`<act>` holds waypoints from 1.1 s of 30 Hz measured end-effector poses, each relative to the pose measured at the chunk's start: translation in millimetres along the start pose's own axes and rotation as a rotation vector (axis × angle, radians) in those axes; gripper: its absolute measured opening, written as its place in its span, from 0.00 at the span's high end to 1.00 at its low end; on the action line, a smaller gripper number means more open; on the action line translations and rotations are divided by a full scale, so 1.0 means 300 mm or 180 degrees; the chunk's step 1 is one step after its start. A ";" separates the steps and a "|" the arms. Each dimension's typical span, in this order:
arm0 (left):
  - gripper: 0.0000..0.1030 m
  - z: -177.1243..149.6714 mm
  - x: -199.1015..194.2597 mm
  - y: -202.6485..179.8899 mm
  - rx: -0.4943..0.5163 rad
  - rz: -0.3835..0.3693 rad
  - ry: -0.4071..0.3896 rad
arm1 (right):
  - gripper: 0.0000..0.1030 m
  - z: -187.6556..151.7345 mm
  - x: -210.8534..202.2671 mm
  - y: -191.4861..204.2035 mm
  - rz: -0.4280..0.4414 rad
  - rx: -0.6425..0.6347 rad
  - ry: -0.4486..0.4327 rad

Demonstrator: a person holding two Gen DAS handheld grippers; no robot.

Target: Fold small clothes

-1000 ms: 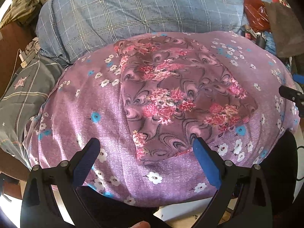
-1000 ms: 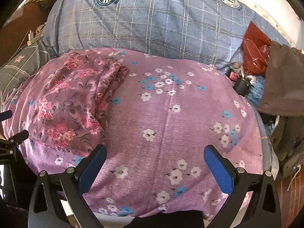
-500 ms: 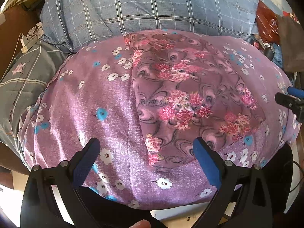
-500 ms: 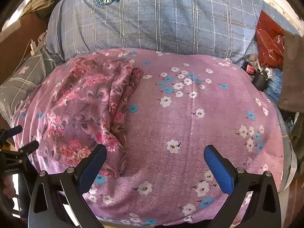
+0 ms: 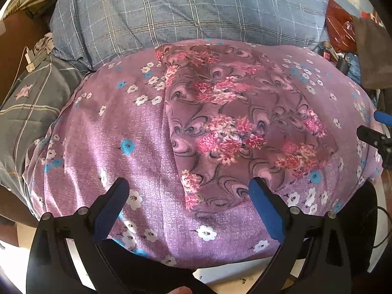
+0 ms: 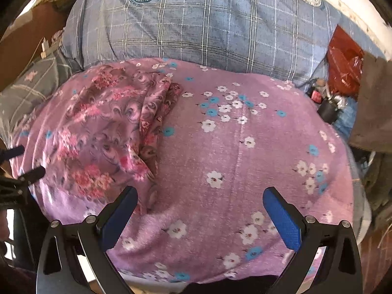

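Note:
A folded mauve garment with pink flower print lies on a purple flowered cloth spread over a cushion. It shows at the left in the right wrist view, its layered folded edge facing right. My left gripper is open and empty, just above the garment's near edge. My right gripper is open and empty over the bare purple cloth, right of the garment. Each gripper's tips show at the other view's edge.
A blue-grey checked pillow lies behind the cloth. A grey star-print cushion is at the left. A red plastic bag, a brown cloth and small clutter sit at the right. A white table edge runs along the front.
Both grippers have moved left and a little closer to the cloth. The garment has shifted right in both views. Both stay open.

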State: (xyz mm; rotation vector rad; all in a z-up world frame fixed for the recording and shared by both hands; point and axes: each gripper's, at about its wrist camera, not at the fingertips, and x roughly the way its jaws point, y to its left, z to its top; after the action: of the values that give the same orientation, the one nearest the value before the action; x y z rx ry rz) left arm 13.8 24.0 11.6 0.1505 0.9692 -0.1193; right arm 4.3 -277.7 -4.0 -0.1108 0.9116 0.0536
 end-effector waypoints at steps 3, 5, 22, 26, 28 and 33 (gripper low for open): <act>0.04 -0.008 -0.018 -0.007 0.0013 -0.0017 -0.0030 | 0.00 -0.012 -0.019 -0.003 -0.0020 -0.0013 -0.0020; 0.04 -0.014 -0.029 -0.012 0.0032 -0.0023 -0.0052 | 0.00 -0.019 -0.032 -0.007 -0.0023 -0.0001 -0.0035; 0.04 -0.054 -0.087 -0.049 0.0239 -0.0001 -0.0112 | 0.00 -0.040 -0.076 -0.001 -0.0064 -0.0009 -0.0092; 0.04 -0.061 -0.086 -0.060 0.0269 -0.0011 -0.0091 | 0.00 -0.045 -0.077 -0.003 -0.0057 0.0015 -0.0086; 0.04 -0.063 -0.086 -0.066 0.0278 -0.0016 -0.0084 | 0.00 -0.045 -0.074 -0.006 -0.0047 0.0028 -0.0077; 0.04 -0.063 -0.084 -0.071 0.0292 -0.0041 -0.0059 | 0.00 -0.048 -0.069 -0.013 -0.0020 0.0064 -0.0057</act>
State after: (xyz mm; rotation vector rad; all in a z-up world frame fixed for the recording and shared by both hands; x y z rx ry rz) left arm -19.2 7.5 20.2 0.2270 0.9468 -0.1769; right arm -19.2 -283.2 3.9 -0.0945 0.8938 0.0394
